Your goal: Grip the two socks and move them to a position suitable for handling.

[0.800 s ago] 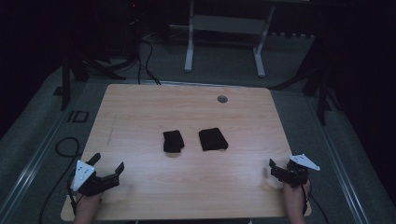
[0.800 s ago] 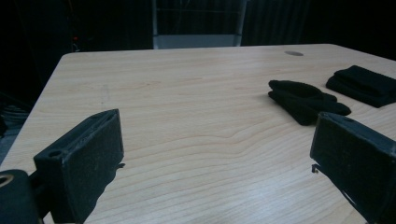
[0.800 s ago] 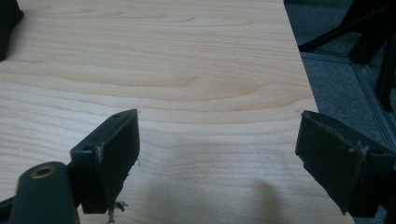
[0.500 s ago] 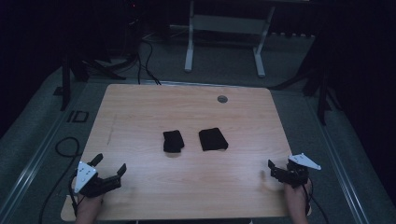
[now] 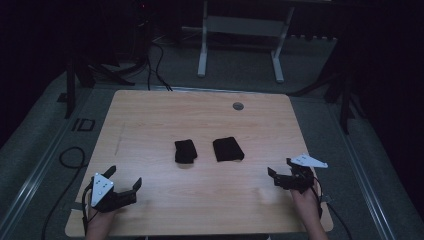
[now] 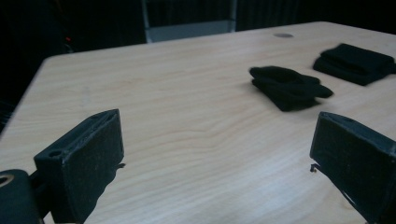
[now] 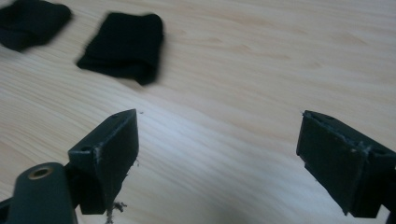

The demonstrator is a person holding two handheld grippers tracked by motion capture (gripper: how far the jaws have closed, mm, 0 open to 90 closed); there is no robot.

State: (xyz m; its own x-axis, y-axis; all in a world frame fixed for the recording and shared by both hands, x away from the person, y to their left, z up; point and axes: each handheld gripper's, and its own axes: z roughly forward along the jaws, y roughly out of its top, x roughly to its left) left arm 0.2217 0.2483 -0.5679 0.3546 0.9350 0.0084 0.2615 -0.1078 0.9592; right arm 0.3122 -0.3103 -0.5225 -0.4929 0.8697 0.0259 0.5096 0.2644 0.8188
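Two folded black cloths lie near the middle of the wooden table: a smaller left cloth and a flatter right cloth. My left gripper rests near the front left corner, open, nothing between its jaws. In the left gripper view the left cloth lies ahead to the right and the right cloth farther off. My right gripper sits near the front right edge, open and empty. The right gripper view shows the right cloth ahead and the left cloth at the top left.
A small round grommet is set in the table near its far edge. Beyond the table stands a white metal frame on a dark floor. Cables trail on the floor at the left.
Both grippers have shifted only slightly near the front edge; the cloths have not moved.
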